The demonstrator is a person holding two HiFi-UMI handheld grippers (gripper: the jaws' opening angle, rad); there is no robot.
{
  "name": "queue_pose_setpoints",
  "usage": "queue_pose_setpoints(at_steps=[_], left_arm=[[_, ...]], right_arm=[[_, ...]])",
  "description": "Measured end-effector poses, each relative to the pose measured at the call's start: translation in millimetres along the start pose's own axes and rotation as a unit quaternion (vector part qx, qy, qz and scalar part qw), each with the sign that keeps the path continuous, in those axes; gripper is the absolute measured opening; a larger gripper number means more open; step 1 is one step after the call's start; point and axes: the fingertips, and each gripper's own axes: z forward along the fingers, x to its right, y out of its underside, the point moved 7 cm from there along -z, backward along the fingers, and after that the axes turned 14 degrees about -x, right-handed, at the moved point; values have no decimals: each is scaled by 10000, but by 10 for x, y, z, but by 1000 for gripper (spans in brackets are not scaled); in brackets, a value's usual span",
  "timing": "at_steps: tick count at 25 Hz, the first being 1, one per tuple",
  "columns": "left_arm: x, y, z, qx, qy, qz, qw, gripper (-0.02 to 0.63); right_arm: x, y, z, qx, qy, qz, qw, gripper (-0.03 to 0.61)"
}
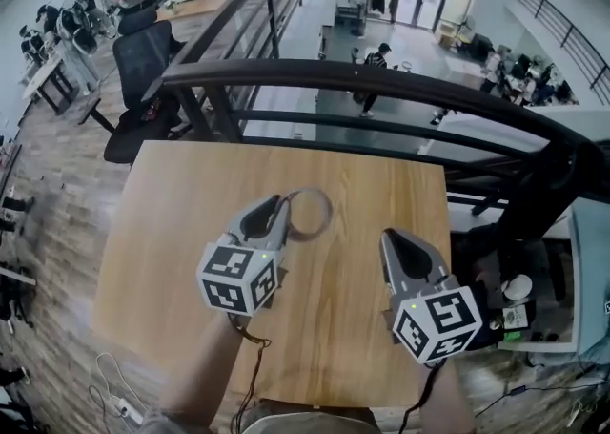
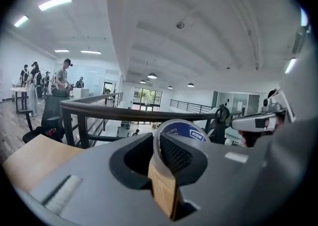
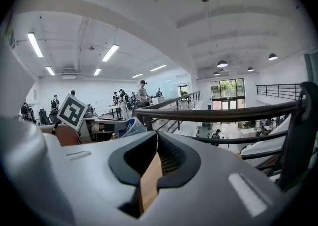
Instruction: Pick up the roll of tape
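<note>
The roll of tape (image 1: 309, 214), a thin pale ring with a blue-printed core (image 2: 183, 129), hangs in the air above the wooden table (image 1: 181, 203). My left gripper (image 1: 284, 204) is shut on the ring's near wall, which runs up between the two dark pads (image 2: 175, 154). In the right gripper view the roll (image 3: 130, 126) shows at the left, beside the left gripper's marker cube (image 3: 74, 112). My right gripper (image 1: 392, 236) floats to the right of the roll, apart from it. Its jaws (image 3: 157, 138) meet at the tips with nothing between them.
A dark curved railing (image 1: 381, 79) runs just behind the table's far edge, with a lower floor beyond it. White cables (image 1: 112, 392) lie on the floor at the near left. A side surface with small items (image 1: 519, 289) stands to the right.
</note>
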Motion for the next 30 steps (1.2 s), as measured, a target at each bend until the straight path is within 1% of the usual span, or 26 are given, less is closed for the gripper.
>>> queue_pose_setpoints(at_steps=[3, 7, 10, 13, 18, 21, 25, 30], left_arm=[[129, 13, -454, 173, 73, 31, 9998, 46], [254, 37, -1001, 392, 39, 195, 9990, 46], [360, 129, -1325, 565, 79, 251, 9981, 49], [448, 248, -1564, 585, 22, 263, 9979, 49], [573, 386, -1902, 578, -95, 396, 9975, 49], [610, 455, -2047, 557, -195, 506, 9970, 49], [650, 558, -2174, 456, -179, 539, 9973, 50], [639, 584, -2154, 388, -174, 556, 9975, 51]], right_arm=[[-223, -33, -347, 170, -34, -108, 9998, 12], [-523, -60, -756, 356, -172, -237, 9989, 12], [-705, -12, -982, 392, -201, -396, 9982, 12], [-825, 50, -1144, 403, -197, -485, 9978, 12], [-981, 142, -1362, 408, -117, -596, 9973, 12], [-1078, 179, -1428, 344, -296, -712, 9964, 11], [-1194, 226, -1466, 242, -436, -795, 9956, 11], [-1199, 243, -1453, 240, -689, -514, 9960, 11]])
